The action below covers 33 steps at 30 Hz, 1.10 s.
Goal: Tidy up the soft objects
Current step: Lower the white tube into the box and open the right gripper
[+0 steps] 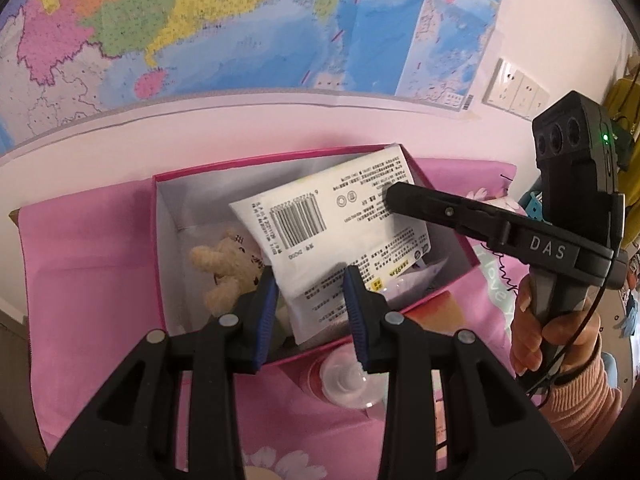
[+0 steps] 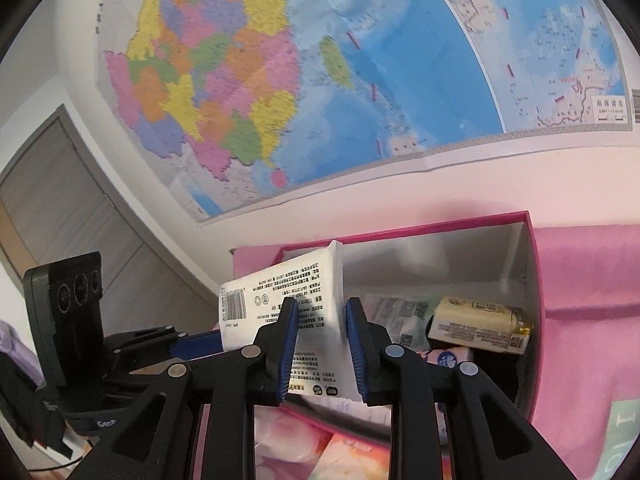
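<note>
A white soft pack (image 1: 320, 216) with a barcode and small print hangs tilted over an open pink box (image 1: 256, 160) with a white inside. My left gripper (image 1: 310, 280) is shut on the pack's near corner, a blue pad on each side. The right gripper (image 1: 394, 200) reaches in from the right and lies on the pack's far end. In the right wrist view, my right gripper (image 2: 321, 308) has the pack (image 2: 280, 292) between its blue pads, pressed edge-on. The left gripper (image 2: 200, 346) shows at the left. A beige teddy bear (image 1: 228, 260) lies in the box.
Inside the box (image 2: 440, 226) lie a yellow wrapped pack (image 2: 480, 324) and a white printed packet (image 2: 400, 316). The box sits on pink cloth (image 1: 80, 260). A clear plastic cup (image 1: 344, 384) stands in front of it. A hand (image 1: 548, 340) holds the right gripper. A wall map hangs behind.
</note>
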Motion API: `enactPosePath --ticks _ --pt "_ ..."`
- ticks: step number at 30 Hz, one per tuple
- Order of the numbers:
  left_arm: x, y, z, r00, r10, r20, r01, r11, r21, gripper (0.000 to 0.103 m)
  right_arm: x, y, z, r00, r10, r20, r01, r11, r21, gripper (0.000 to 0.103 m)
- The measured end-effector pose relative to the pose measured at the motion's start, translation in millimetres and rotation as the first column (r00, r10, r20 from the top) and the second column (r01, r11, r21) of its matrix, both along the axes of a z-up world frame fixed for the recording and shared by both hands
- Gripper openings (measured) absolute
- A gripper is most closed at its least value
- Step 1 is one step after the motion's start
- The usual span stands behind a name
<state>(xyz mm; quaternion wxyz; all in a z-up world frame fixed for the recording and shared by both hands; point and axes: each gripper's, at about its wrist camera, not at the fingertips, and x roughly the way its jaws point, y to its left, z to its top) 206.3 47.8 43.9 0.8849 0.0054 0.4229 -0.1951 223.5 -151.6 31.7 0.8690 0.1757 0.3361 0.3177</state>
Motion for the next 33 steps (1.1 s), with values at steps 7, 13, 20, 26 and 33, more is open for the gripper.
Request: enactPosePath --ticks 7,13,20,26,33 --pt "15 -1 -11 0.999 0.019 -0.027 -0.019 1.000 -0.005 0.036 12 4 -9 0.999 -0.029 -0.026 0.028 0.999 -0.040 0.029" --pt "28 -3 -18 0.997 0.055 -0.054 -0.055 0.998 0.012 0.036 22 10 -16 0.998 -0.055 -0.035 0.052 0.996 -0.079 0.037" --pt "32 5 -18 0.994 0.099 -0.044 -0.100 0.995 -0.018 0.036 21 6 -16 0.993 -0.118 -0.011 0.116 0.987 -0.110 0.045" --pt "13 12 -10 0.994 0.106 0.008 -0.105 0.994 -0.026 0.036 6 6 -13 0.996 -0.092 0.022 0.094 0.986 -0.137 0.046" --pt "-25 16 4 0.990 0.099 0.105 -0.096 0.995 -0.031 0.042 -16 0 -9 0.997 -0.060 0.039 0.064 0.990 -0.123 0.046"
